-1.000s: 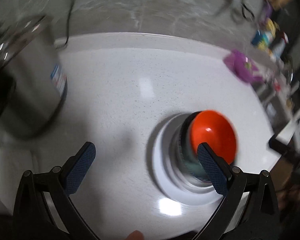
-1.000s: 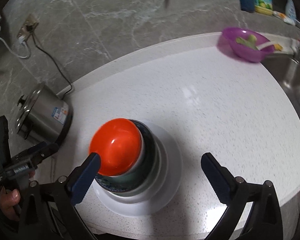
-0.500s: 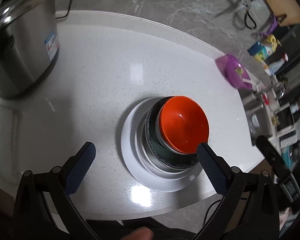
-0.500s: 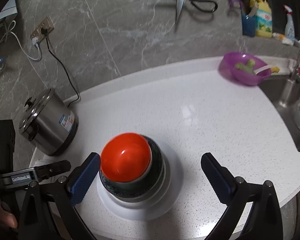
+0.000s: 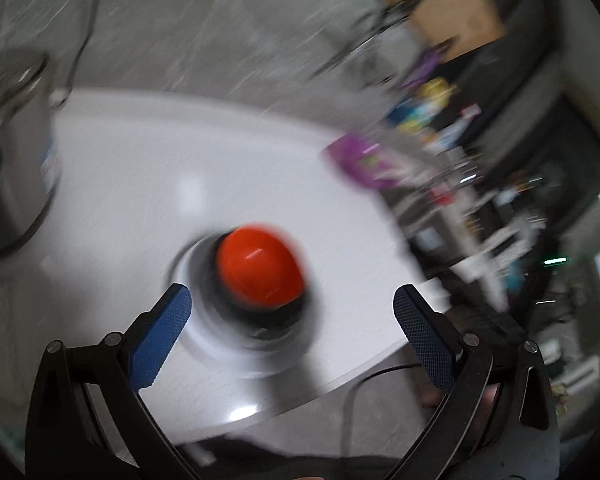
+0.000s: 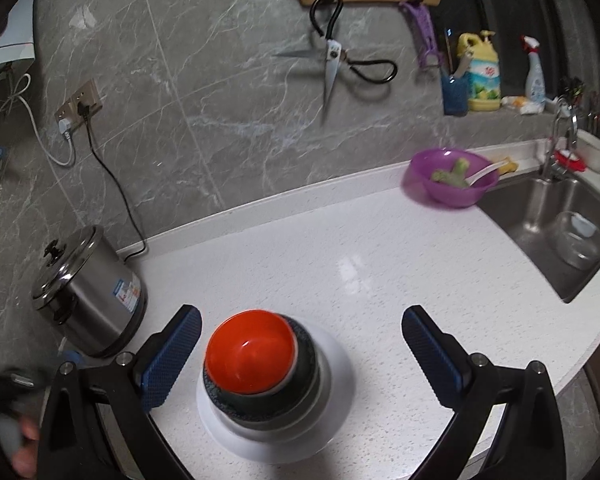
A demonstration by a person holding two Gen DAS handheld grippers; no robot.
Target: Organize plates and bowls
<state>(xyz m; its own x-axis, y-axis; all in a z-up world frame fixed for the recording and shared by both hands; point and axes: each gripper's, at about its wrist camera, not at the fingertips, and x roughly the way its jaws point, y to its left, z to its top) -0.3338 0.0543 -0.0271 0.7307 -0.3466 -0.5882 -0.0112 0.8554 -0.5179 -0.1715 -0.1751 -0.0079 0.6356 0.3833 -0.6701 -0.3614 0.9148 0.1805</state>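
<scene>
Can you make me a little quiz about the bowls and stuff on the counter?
1. True or false: the orange bowl sits on top of the stack.
2. What is at the very bottom of the stack: A) a white plate, B) a purple bowl, C) a pot?
3. Fill in: the purple bowl stands on the counter right next to the ____.

Key:
1. True. It rests in a dark bowl.
2. A, the white plate.
3. Sink.

Bonus: both the left tongs and right tongs are open, holding nothing.
</scene>
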